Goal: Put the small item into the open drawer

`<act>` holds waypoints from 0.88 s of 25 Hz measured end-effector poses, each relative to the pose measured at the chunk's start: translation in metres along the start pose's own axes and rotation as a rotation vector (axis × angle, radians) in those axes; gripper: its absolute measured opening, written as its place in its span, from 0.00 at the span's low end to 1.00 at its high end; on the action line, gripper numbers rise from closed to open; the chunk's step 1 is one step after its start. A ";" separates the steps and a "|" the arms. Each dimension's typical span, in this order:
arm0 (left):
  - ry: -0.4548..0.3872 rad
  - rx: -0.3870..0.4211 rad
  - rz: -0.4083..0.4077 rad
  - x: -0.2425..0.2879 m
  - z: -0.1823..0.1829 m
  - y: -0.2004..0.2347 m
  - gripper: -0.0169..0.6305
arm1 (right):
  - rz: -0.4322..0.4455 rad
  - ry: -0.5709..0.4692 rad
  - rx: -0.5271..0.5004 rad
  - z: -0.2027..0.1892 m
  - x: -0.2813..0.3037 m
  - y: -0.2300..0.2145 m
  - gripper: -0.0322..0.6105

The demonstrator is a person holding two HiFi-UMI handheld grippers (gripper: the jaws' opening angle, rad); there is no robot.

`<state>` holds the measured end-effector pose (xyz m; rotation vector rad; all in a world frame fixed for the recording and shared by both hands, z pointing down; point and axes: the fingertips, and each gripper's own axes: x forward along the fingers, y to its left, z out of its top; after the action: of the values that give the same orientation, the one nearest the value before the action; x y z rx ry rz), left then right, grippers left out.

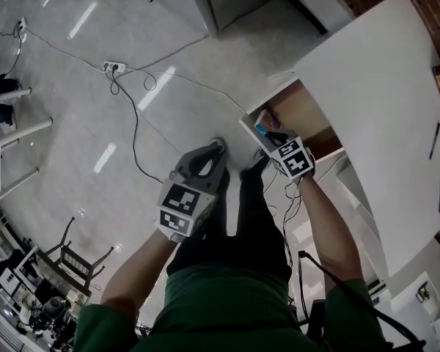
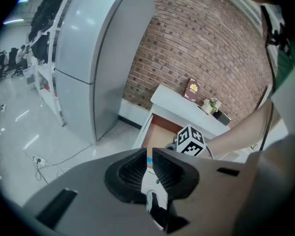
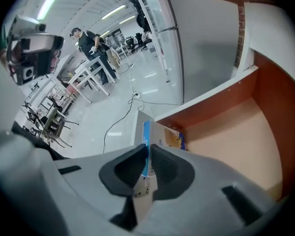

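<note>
The small item is a thin white box with a blue edge (image 1: 255,129). My right gripper (image 1: 268,139) is shut on it, just over the front rim of the open drawer (image 1: 308,119). In the right gripper view the box (image 3: 160,134) stands on edge between the pads of that gripper (image 3: 147,154), with the drawer's brown inside (image 3: 236,132) beyond it. My left gripper (image 1: 218,147) hangs to the left over the floor. Its jaws (image 2: 147,156) stand a narrow slit apart with nothing between them. It faces the drawer (image 2: 160,132) and the right gripper's marker cube (image 2: 189,140).
A white desk top (image 1: 374,108) overhangs the drawer, with a book (image 2: 192,89) on it against the brick wall. A grey cabinet (image 2: 88,58) stands left of the desk. A power strip (image 1: 114,67) and cables lie on the floor. A person (image 3: 88,41) stands far off.
</note>
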<state>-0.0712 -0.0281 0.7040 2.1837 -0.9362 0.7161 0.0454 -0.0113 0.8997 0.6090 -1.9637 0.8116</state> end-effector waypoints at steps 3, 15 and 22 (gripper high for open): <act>0.004 -0.017 0.000 0.004 -0.008 0.003 0.07 | 0.011 0.016 0.003 -0.002 0.011 -0.004 0.11; -0.006 -0.032 0.003 0.001 -0.012 0.003 0.07 | 0.027 -0.037 0.044 0.012 0.018 0.004 0.25; -0.041 -0.002 -0.016 -0.002 0.013 -0.007 0.07 | -0.006 -0.140 0.106 0.025 -0.027 0.005 0.22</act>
<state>-0.0639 -0.0332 0.6919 2.2086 -0.9391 0.6650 0.0415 -0.0242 0.8648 0.7517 -2.0533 0.8941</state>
